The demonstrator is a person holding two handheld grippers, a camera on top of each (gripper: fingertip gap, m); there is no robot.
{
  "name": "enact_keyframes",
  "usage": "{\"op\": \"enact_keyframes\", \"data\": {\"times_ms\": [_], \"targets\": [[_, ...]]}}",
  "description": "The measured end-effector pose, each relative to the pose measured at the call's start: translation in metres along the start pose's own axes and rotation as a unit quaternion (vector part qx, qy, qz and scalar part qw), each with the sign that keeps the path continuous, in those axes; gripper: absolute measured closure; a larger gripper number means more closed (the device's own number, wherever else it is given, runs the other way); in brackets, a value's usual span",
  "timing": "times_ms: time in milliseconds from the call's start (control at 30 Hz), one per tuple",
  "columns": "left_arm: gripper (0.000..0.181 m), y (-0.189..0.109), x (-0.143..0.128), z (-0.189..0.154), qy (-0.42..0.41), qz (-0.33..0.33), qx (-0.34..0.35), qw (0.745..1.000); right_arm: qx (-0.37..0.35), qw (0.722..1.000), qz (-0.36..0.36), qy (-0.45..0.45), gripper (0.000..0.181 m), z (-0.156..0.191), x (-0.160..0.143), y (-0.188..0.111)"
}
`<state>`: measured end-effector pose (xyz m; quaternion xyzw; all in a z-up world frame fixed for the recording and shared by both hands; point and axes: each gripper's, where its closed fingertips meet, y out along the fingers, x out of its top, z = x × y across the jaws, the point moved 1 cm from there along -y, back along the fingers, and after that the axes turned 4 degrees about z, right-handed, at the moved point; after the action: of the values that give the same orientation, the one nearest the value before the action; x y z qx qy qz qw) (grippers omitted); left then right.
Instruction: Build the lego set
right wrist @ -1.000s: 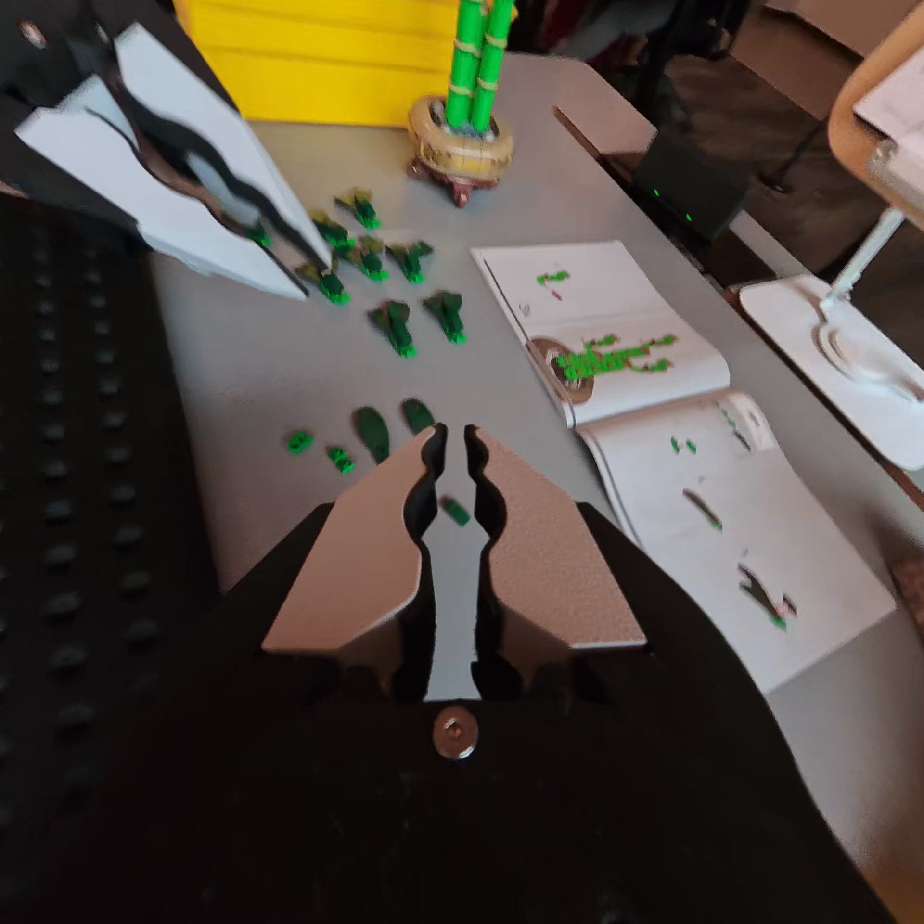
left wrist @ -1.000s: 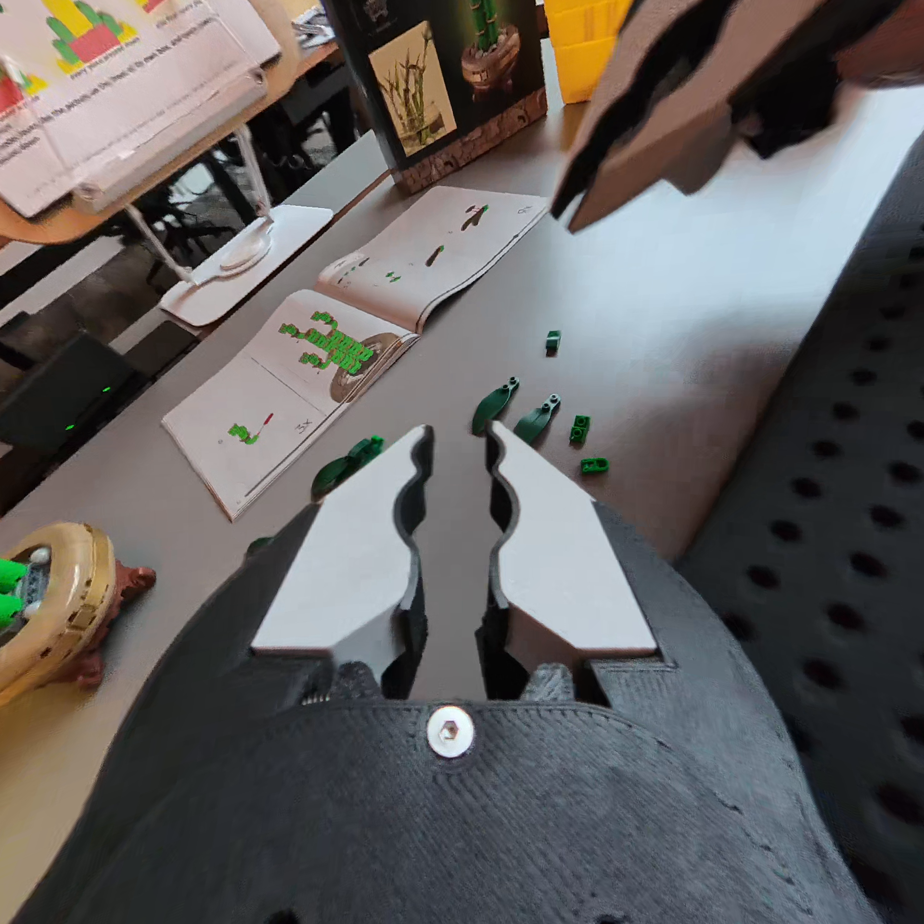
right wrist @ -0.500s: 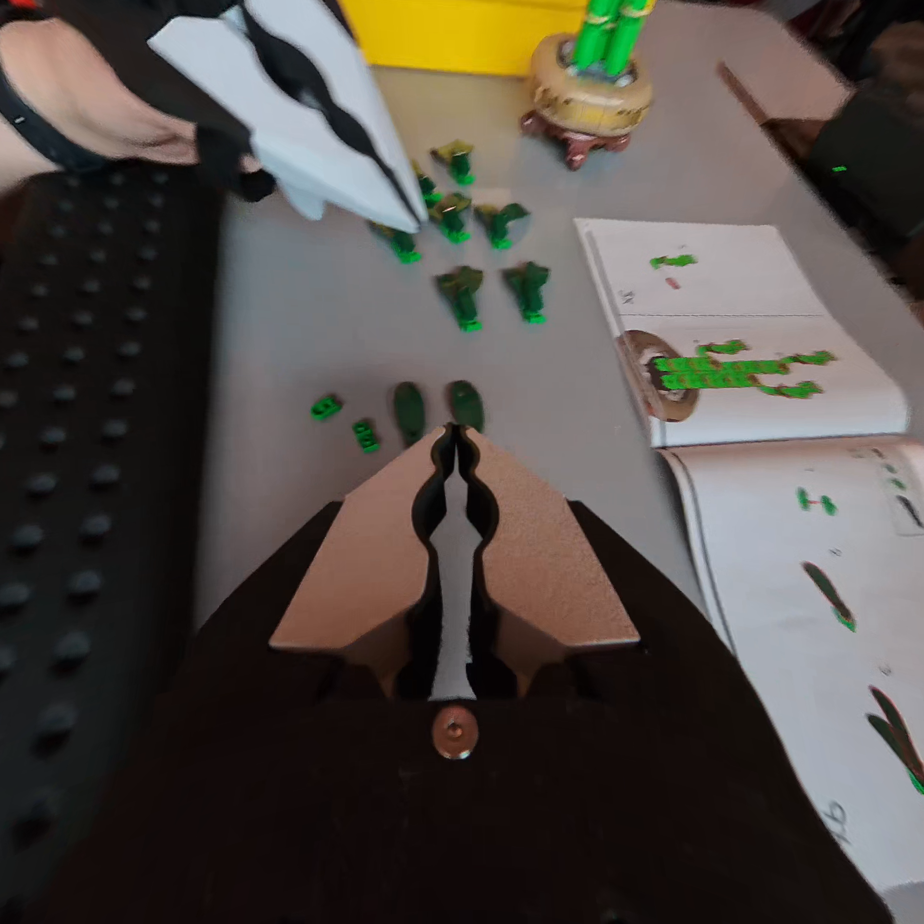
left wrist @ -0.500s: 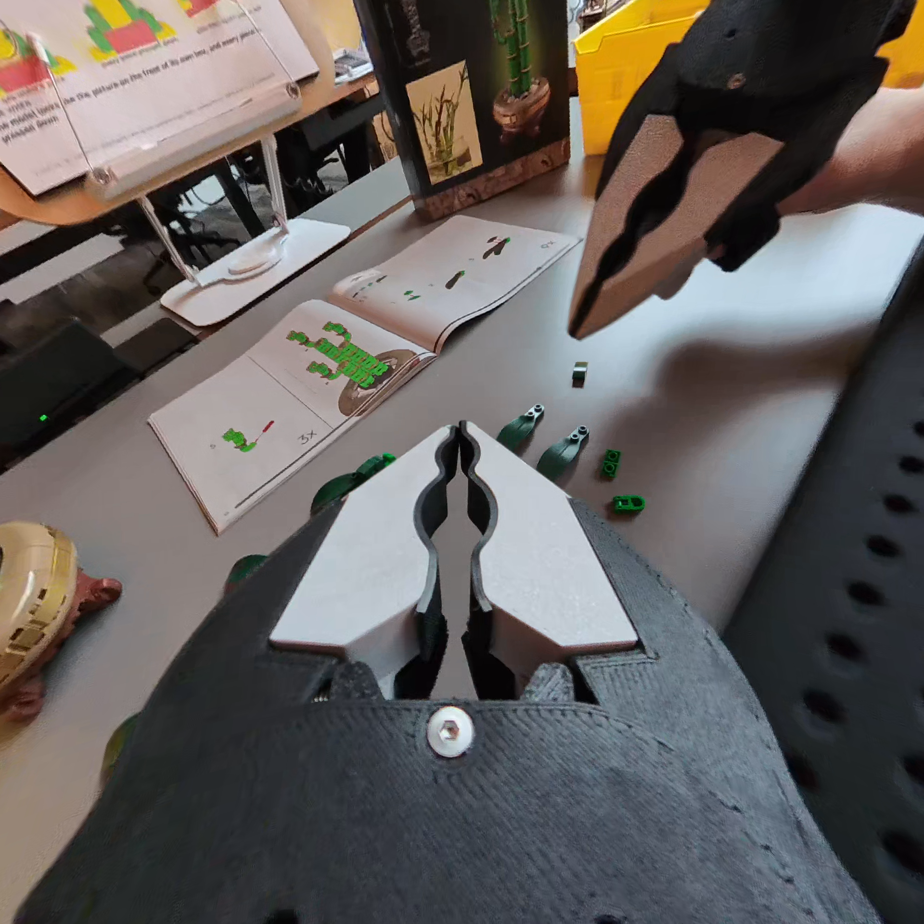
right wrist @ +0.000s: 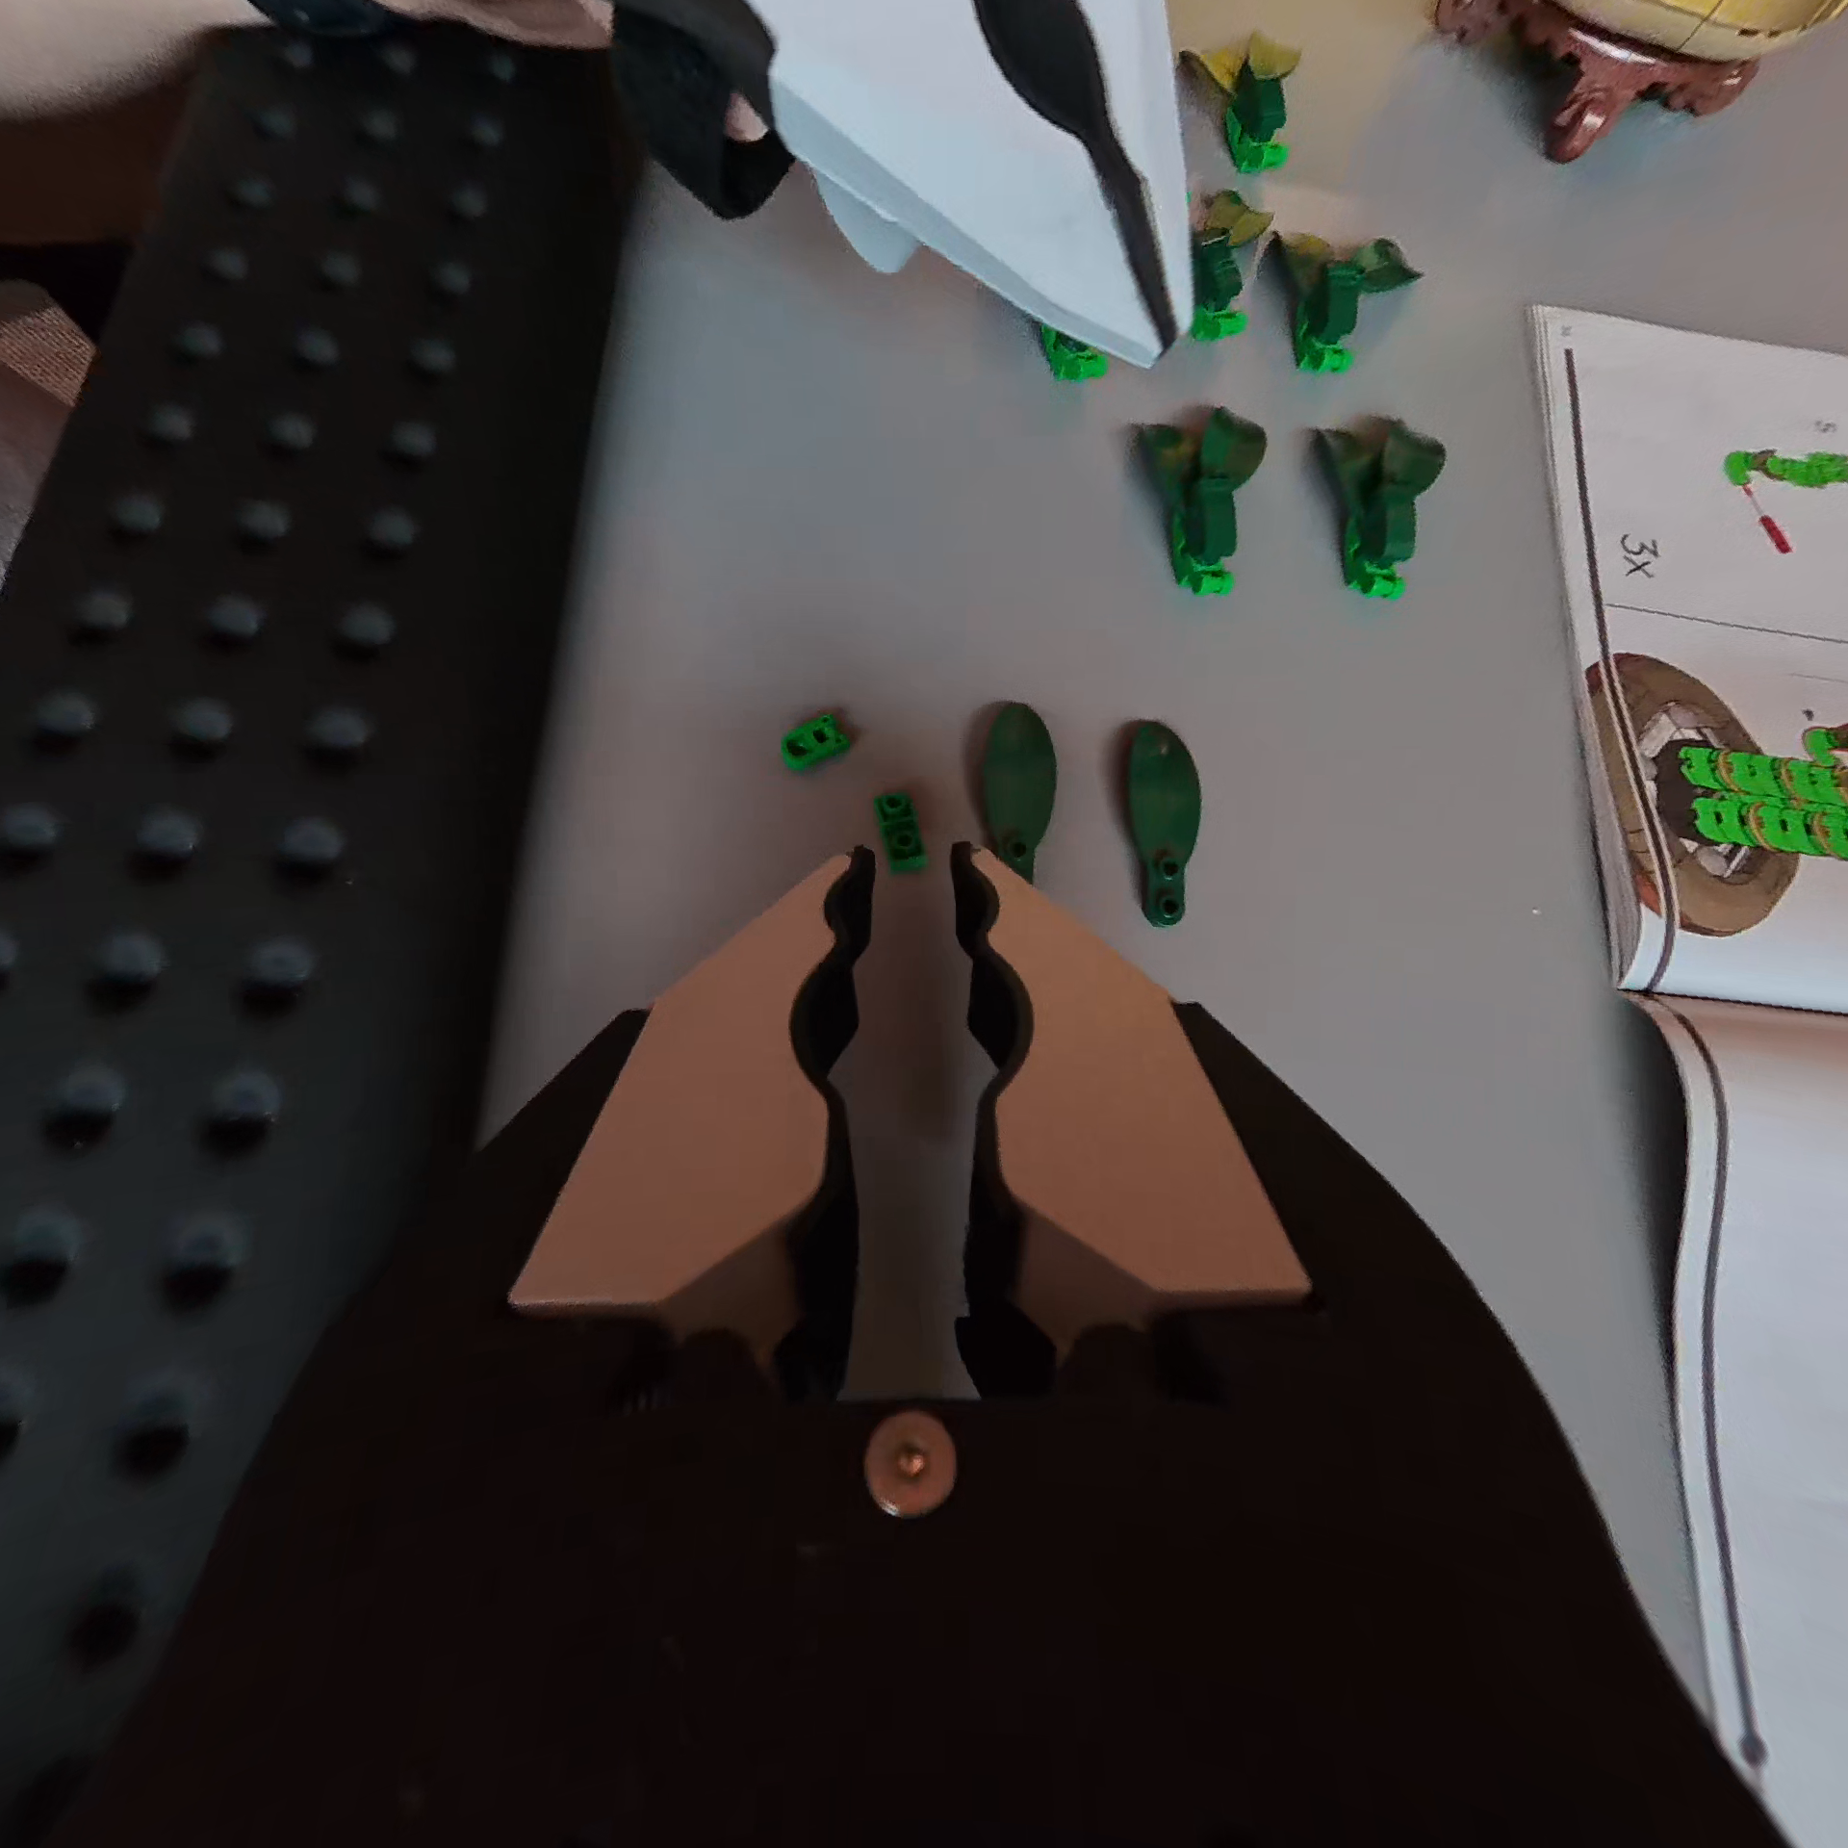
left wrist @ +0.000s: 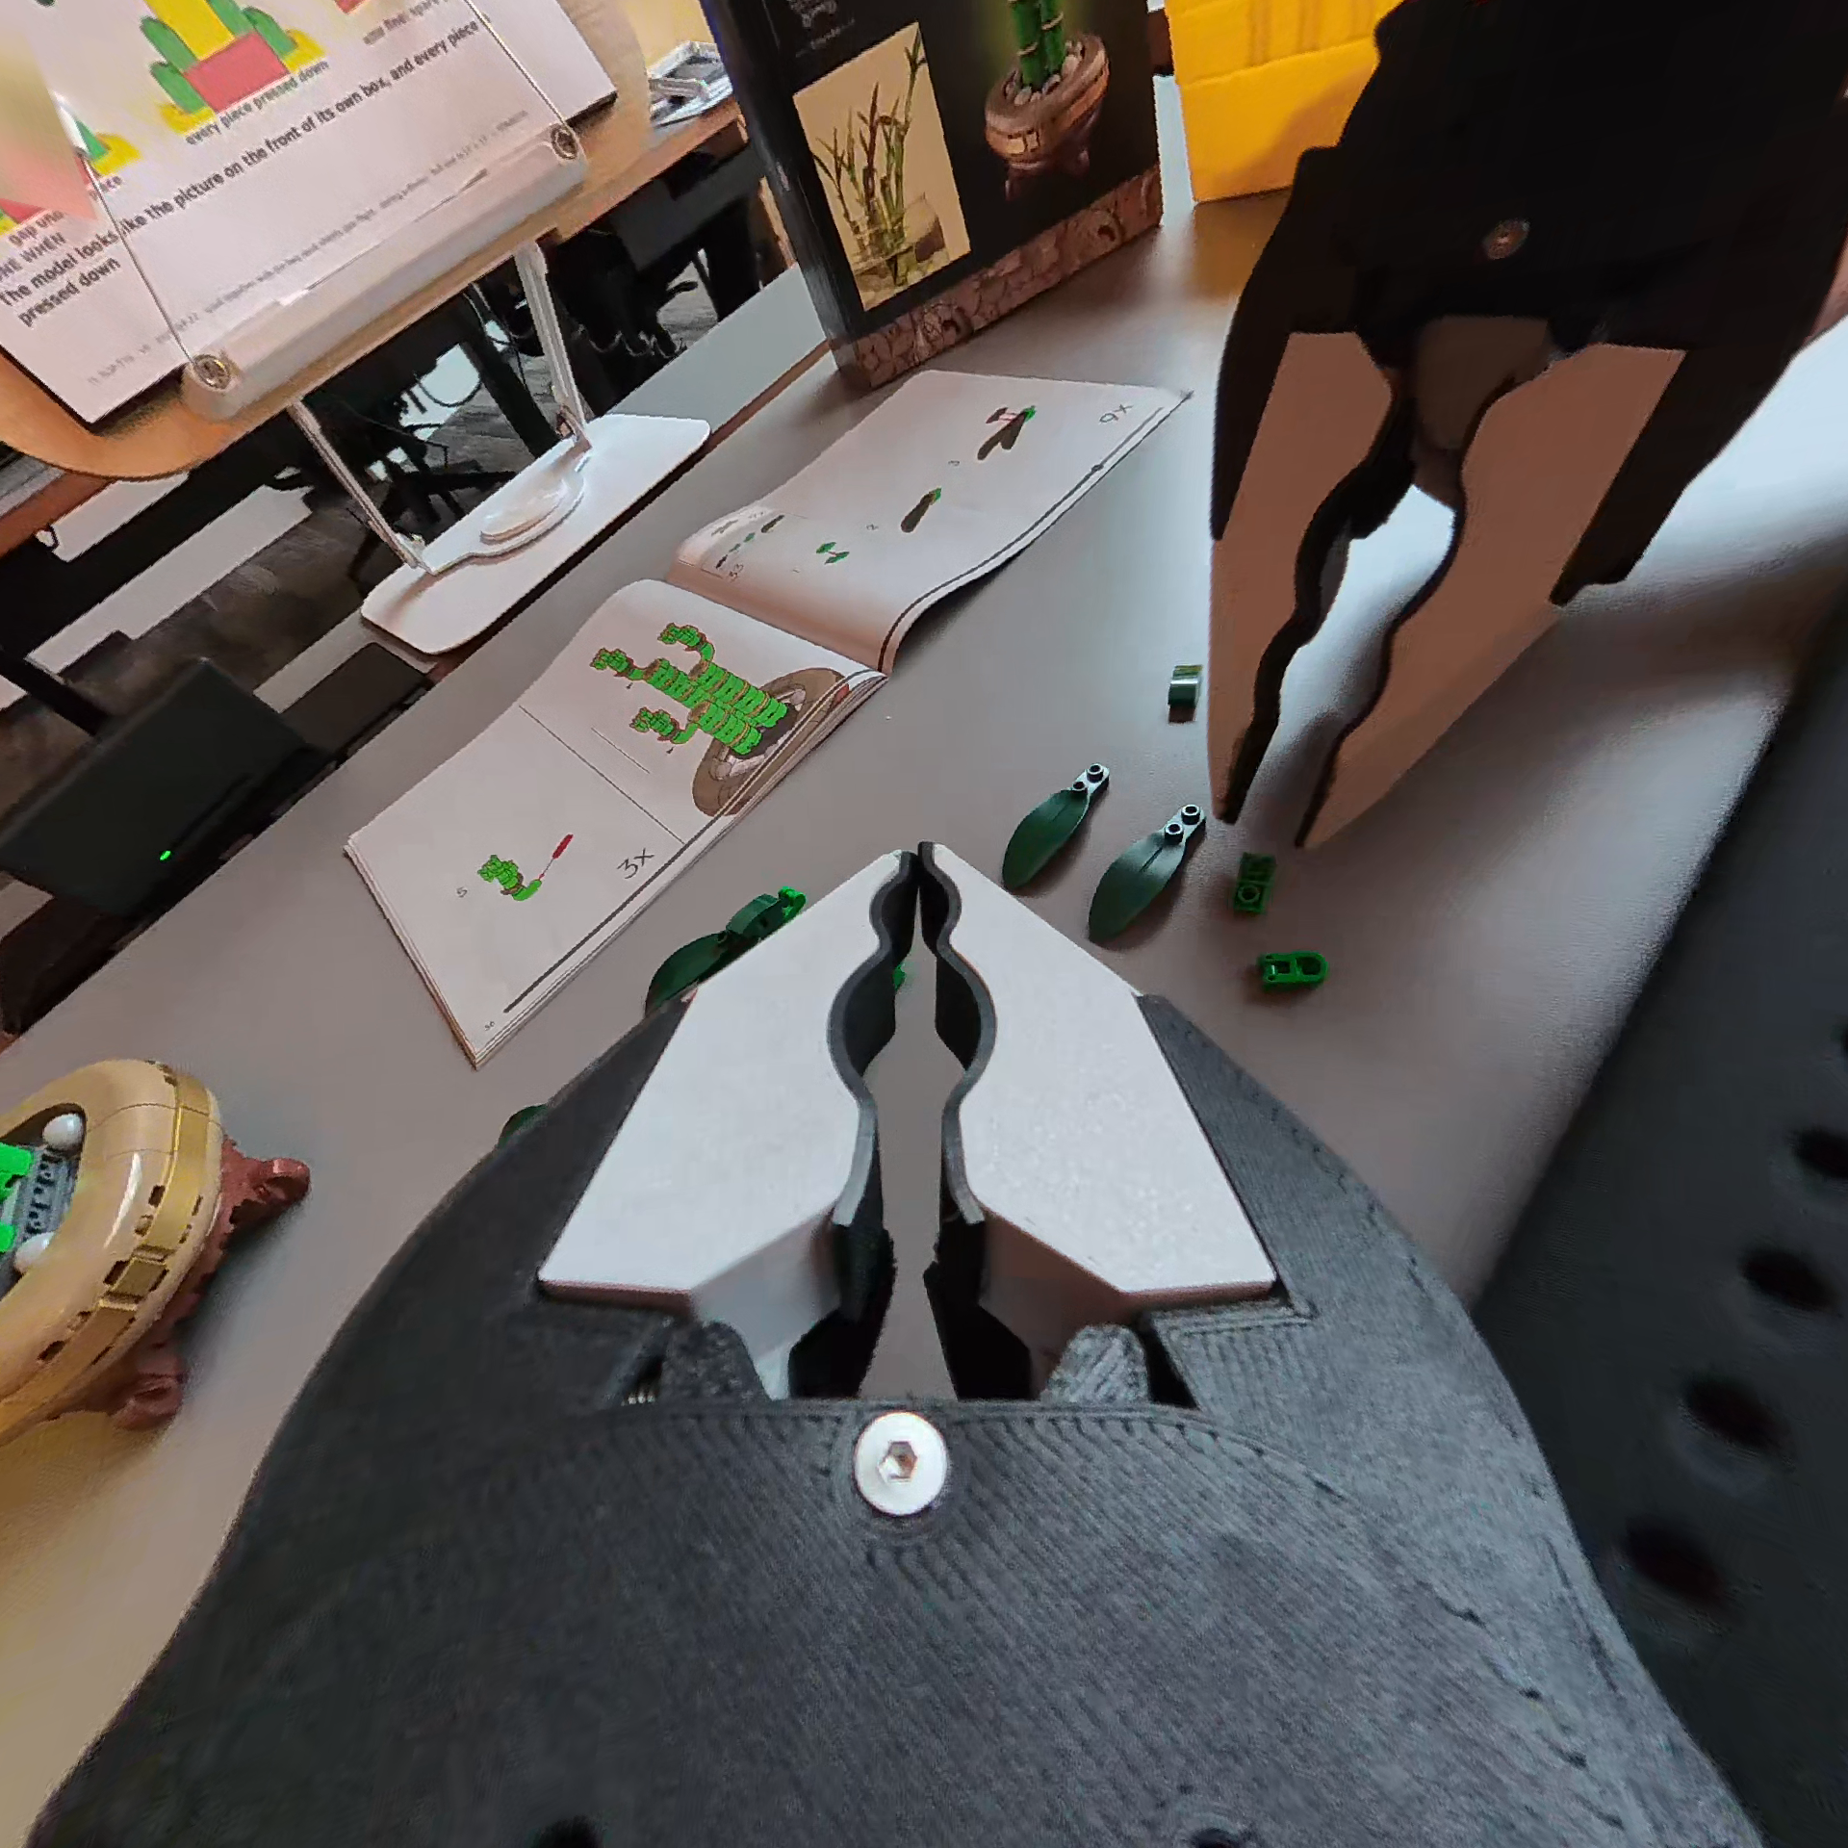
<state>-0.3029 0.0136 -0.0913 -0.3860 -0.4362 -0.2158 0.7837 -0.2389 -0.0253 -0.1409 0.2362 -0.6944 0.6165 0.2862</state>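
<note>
The right hand-held gripper (right wrist: 908, 852) is narrowly parted and empty, tips lowered close to the table (right wrist: 760, 520). A small bright green plate (right wrist: 899, 832) lies directly ahead of the gap, just beyond the fingertips. A second green piece (right wrist: 817, 743) lies slightly farther and to the left. Two dark green leaves (right wrist: 1017, 778) lie just to the right, the nearer one beside the right fingertip.

The left hand-held gripper (left wrist: 918, 860) is closed on nothing and hangs above the assembled leaf clusters (right wrist: 1200, 495) at the far side.

Risks: the plate is tiny and low, so the tips may push it away rather than straddle it. The right finger may also catch the adjacent leaf. A shallow pinch could flick the plate out toward the black studded mat (right wrist: 250, 600) on the left.

The open instruction booklet (right wrist: 1720, 700) lies to the right; the potted model base (left wrist: 90, 1230) stands far beyond.
</note>
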Motion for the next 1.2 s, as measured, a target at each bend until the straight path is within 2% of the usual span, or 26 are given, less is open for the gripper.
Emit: {"op": "enact_keyframes", "data": {"times_ms": [233, 333, 400, 467, 533, 600, 700, 733, 767, 833, 933, 1000, 1100, 1200], "targets": [[0.181, 0.001, 0.000, -0.004, -0.010, 0.003, -0.010, 1.000, 0.040, 0.999, -0.004, 0.035, 0.166, 0.002, 0.001, 0.007], [0.181, 0.000, 0.003, -0.004, -0.020, -0.007, -0.012, 1.000, 0.042, 0.998, 0.014, 0.041, 0.175, 0.002, -0.001, 0.011], [0.181, -0.001, 0.005, -0.002, -0.026, -0.012, -0.012, 1.000, 0.041, 0.998, 0.024, 0.040, 0.175, 0.001, -0.003, 0.007], [0.181, -0.003, 0.009, 0.001, -0.038, -0.022, -0.015, 0.999, 0.008, 0.999, 0.007, 0.040, 0.175, -0.010, -0.002, -0.008], [0.181, -0.008, 0.023, 0.003, -0.054, -0.052, -0.038, 0.996, -0.049, 0.996, -0.041, 0.064, 0.175, -0.033, 0.001, -0.038], [0.175, -0.014, 0.046, 0.010, -0.058, -0.082, -0.058, 0.993, -0.116, 0.980, -0.123, 0.109, 0.175, -0.063, 0.009, -0.085], [0.165, -0.021, 0.094, 0.034, -0.040, -0.108, -0.067, 0.991, -0.145, 0.919, -0.318, 0.183, 0.176, -0.093, 0.052, -0.183], [0.162, -0.024, 0.115, 0.040, -0.034, -0.122, -0.078, 0.989, -0.147, 0.904, -0.358, 0.184, 0.176, -0.096, 0.067, -0.212], [0.159, -0.027, 0.138, 0.045, -0.029, -0.141, -0.095, 0.985, -0.145, 0.900, -0.372, 0.176, 0.176, -0.097, 0.080, -0.233], [0.157, -0.034, 0.183, 0.052, -0.018, -0.178, -0.127, 0.976, -0.134, 0.913, -0.352, 0.158, 0.176, -0.096, 0.105, -0.254], [0.163, -0.044, 0.237, 0.065, -0.007, -0.243, -0.139, 0.960, -0.149, 0.936, -0.289, 0.137, 0.176, -0.103, 0.126, -0.262], [0.162, -0.047, 0.251, 0.071, -0.023, -0.280, -0.132, 0.951, -0.164, 0.940, -0.265, 0.139, 0.175, -0.109, 0.128, -0.256], [0.163, -0.046, 0.244, 0.059, -0.040, -0.306, -0.195, 0.931, -0.136, 0.941, -0.278, 0.136, 0.176, -0.111, 0.125, -0.238], [0.159, -0.030, 0.229, 0.063, -0.039, -0.278, -0.213, 0.936, -0.060, 0.938, -0.282, 0.192, 0.176, -0.118, 0.128, -0.230]]}}
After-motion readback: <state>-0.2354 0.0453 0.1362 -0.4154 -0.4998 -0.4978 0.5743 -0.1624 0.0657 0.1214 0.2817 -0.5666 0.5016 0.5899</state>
